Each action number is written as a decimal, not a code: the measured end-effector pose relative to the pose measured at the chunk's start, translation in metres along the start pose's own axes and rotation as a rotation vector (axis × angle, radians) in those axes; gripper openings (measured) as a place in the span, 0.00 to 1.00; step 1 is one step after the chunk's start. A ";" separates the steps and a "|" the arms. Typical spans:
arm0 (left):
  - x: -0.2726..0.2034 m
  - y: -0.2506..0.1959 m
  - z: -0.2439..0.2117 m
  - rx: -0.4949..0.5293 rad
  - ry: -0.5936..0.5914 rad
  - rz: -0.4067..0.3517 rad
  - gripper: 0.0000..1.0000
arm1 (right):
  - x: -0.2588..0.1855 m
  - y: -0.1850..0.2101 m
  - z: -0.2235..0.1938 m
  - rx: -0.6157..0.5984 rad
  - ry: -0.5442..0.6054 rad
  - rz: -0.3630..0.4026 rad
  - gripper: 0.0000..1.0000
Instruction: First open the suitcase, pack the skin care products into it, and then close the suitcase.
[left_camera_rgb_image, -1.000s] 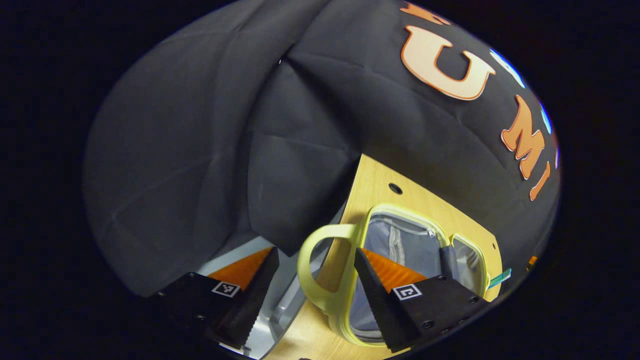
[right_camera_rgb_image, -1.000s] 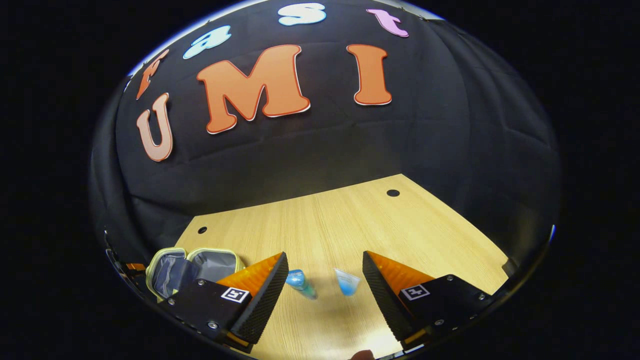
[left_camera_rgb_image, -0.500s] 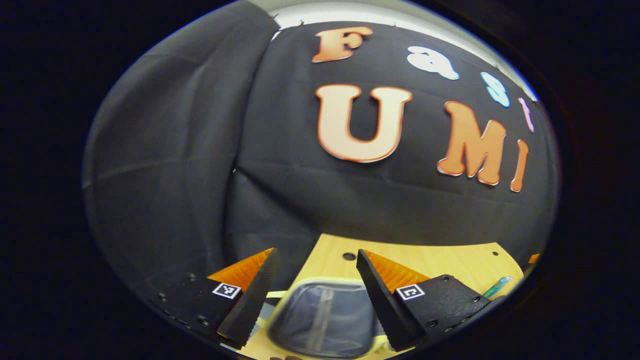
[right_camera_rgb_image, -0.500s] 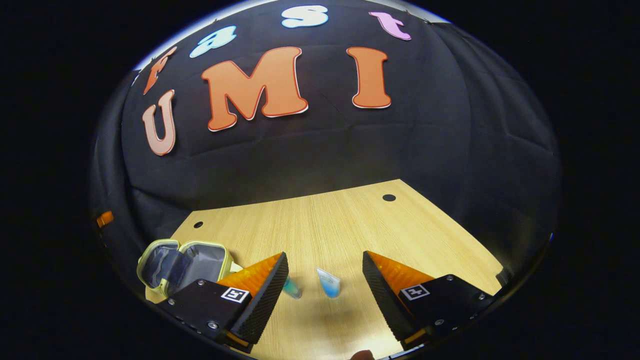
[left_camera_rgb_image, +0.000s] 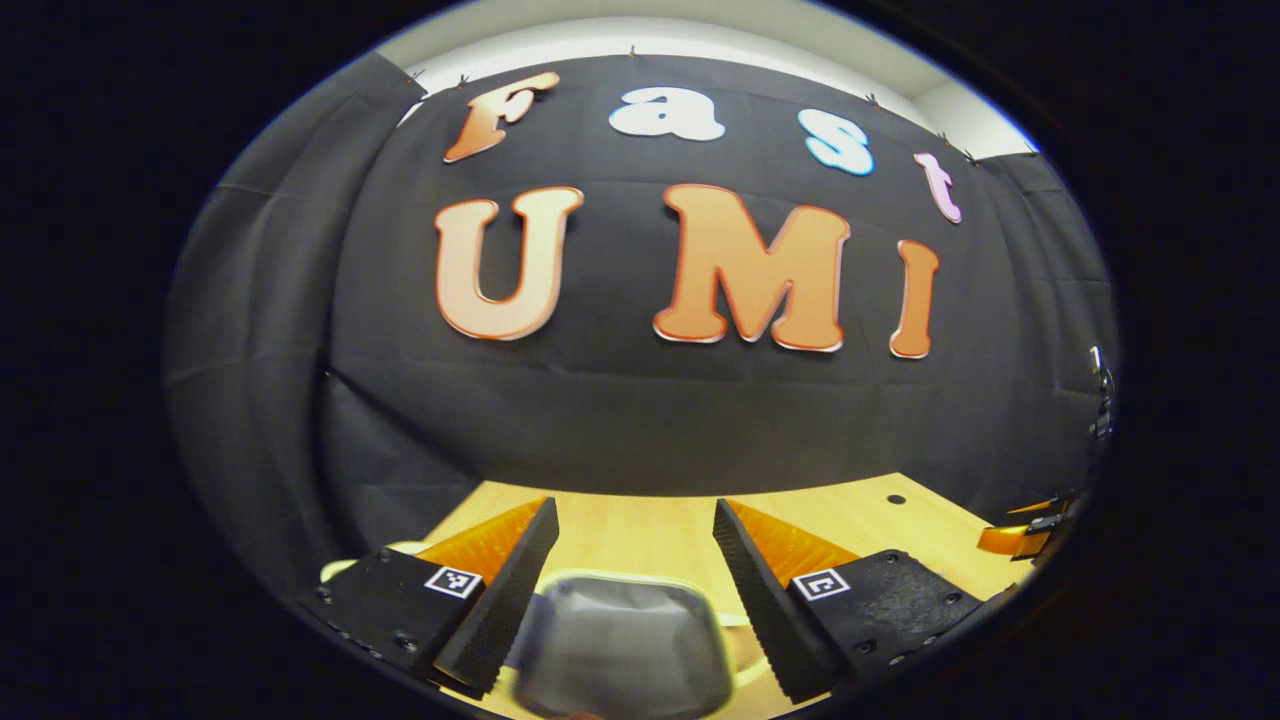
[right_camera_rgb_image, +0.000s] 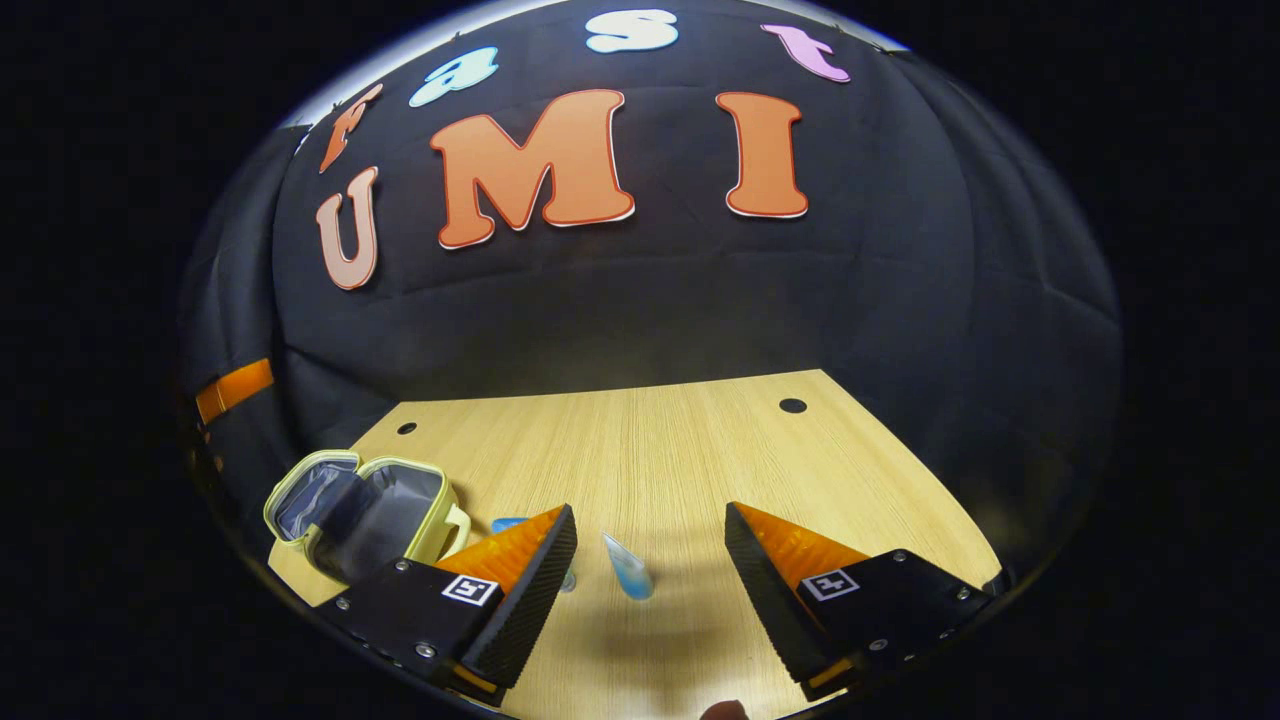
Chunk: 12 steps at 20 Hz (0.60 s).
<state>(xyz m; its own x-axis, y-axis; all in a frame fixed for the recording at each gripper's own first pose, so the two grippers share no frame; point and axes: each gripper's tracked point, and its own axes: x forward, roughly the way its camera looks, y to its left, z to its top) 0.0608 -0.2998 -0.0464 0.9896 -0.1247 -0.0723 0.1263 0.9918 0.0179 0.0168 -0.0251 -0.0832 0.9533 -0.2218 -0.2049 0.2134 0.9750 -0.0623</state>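
Note:
The small suitcase (right_camera_rgb_image: 350, 505) lies open on the wooden table (right_camera_rgb_image: 680, 450) at the left in the right gripper view, pale yellow-green rim, grey lining, both halves up. A blue tube (right_camera_rgb_image: 628, 570) lies on the table just ahead of my right gripper (right_camera_rgb_image: 650, 515), which is open and holds nothing. A second blue product (right_camera_rgb_image: 508, 524) peeks out beside its left finger, mostly hidden. In the left gripper view one grey-lined half of the suitcase (left_camera_rgb_image: 620, 640) shows blurred, close under my open left gripper (left_camera_rgb_image: 632, 510).
The black cloth wall closes the table's back and sides. Small holes (right_camera_rgb_image: 793, 405) mark the tabletop near its far edge. An orange part of the left gripper (right_camera_rgb_image: 232, 388) shows at the far left in the right gripper view; the right gripper (left_camera_rgb_image: 1010, 540) shows at the left gripper view's right edge.
My left gripper has swung round from the suitcase's handle side to face the back wall, with the case now beneath it. The right gripper shifted slightly, so the blue tube drifted left between its fingers.

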 end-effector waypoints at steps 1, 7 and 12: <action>0.001 -0.027 -0.013 0.007 0.006 -0.028 0.96 | 0.003 -0.004 -0.003 0.006 0.007 0.002 0.95; 0.012 -0.135 -0.095 0.124 0.116 -0.126 0.96 | 0.014 -0.025 -0.028 0.013 0.049 -0.008 0.95; 0.016 -0.193 -0.138 0.127 0.170 -0.203 0.96 | 0.015 -0.042 -0.047 0.012 0.081 -0.028 0.95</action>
<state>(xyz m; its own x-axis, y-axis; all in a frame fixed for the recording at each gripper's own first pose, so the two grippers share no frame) 0.0431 -0.4899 -0.1884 0.9187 -0.3031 -0.2531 0.3385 0.9346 0.1096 0.0123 -0.0701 -0.1292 0.9265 -0.2493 -0.2820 0.2429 0.9683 -0.0579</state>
